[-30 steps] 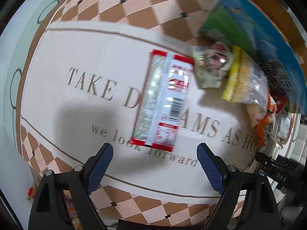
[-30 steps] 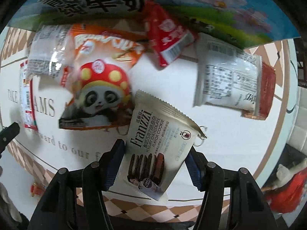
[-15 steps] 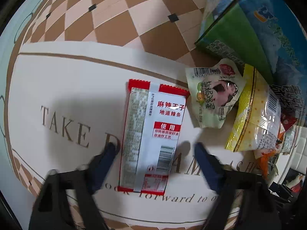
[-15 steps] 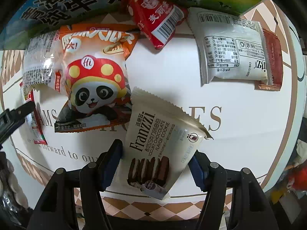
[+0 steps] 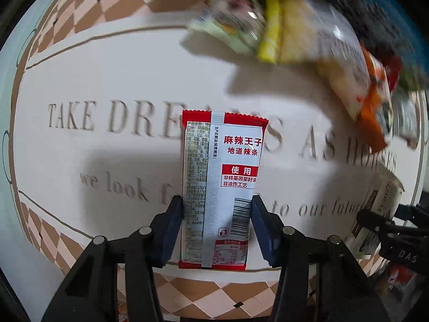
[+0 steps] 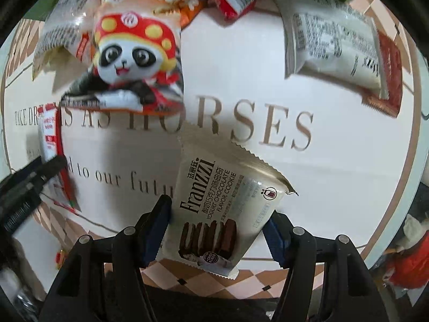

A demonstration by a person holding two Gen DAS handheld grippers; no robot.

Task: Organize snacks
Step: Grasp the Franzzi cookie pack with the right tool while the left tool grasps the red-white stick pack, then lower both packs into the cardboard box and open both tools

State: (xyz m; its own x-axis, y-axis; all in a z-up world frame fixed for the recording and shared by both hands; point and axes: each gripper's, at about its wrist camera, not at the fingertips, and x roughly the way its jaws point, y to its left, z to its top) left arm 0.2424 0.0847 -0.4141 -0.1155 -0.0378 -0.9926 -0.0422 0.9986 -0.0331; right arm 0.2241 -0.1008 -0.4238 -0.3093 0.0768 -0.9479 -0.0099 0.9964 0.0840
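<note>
Several snack packets (image 5: pixel 308 35) lie on a checker-bordered, lettered mat (image 5: pixel 120 80).

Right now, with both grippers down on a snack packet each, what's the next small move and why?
Probably let the left gripper finish closing on the red and white packet, then lift. Its jaws are closing, with the packet between the pads, flat on the mat. The right gripper already has the Franzzi cookie packet between its pads.

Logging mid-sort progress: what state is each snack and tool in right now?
Left tool: closing on the red-and-white packet.
Right tool: gripping the Franzzi cookie pack.
Panda snack bag: lying on the mat.
Grey wrapped pack: lying label-side up.
</note>
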